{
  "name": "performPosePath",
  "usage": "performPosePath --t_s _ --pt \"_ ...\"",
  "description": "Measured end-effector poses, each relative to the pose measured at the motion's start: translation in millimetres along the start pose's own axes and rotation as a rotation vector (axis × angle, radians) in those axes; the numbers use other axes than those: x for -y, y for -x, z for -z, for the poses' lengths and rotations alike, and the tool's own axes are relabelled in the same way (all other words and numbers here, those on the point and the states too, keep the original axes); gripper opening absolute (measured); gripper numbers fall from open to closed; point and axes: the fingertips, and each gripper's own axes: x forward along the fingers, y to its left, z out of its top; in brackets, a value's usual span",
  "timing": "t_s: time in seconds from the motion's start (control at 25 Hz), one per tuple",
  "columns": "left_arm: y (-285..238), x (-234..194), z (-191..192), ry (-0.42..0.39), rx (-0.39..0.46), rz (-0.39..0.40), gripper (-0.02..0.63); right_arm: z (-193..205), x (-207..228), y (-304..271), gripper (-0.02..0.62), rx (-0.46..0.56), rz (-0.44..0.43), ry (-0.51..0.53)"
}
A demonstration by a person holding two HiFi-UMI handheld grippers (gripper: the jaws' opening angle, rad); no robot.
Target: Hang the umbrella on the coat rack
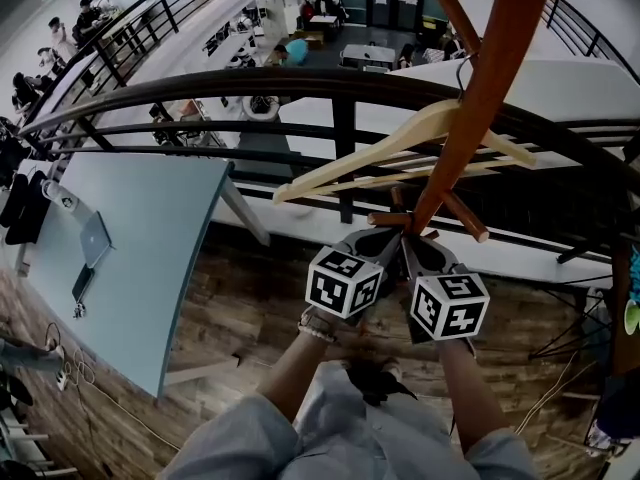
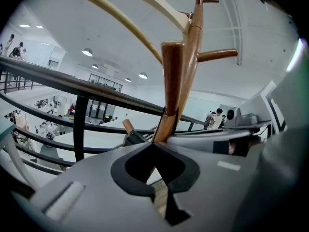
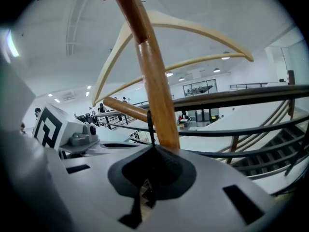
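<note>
Coat rack point(image 1: 480, 88) (hanger point(image 1: 400, 142) hung): left tongs point(image 2: 155, 146) closed; right tongs point(image 3: 154, 149) pinch strap point(image 3: 149, 124).

Under you the wood-plank floor point(image 1: 250, 308) carries a pale blue table point(image 1: 160, 268), with a tangle of cables point(image 1: 70, 368) on the boards by its left edge. On the table you have a grey laptop point(image 1: 95, 238) and a dark phone point(image 1: 82, 283) just beside it. The coat rack point(image 1: 480, 98) bears a pale wooden hanger point(image 1: 385, 146).

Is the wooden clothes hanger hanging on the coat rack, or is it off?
On. The hanger hangs from the coat rack pole, its top meeting the pole just under an upper peg.
</note>
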Motion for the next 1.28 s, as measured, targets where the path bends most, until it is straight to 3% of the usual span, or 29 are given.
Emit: performPosePath --t_s 0.68,1.28 --pt "10.2 17.0 5.8 -0.010 -0.016 -0.066 0.006 -1.1 1.3 17.3 0.002 0.015 -0.090 0.016" --pt "72.7 50.4 -40.1 -0.030 0.159 -0.159 0.005 -37.9 -18.5 75.1 0.000 0.174 -0.156 0.058"
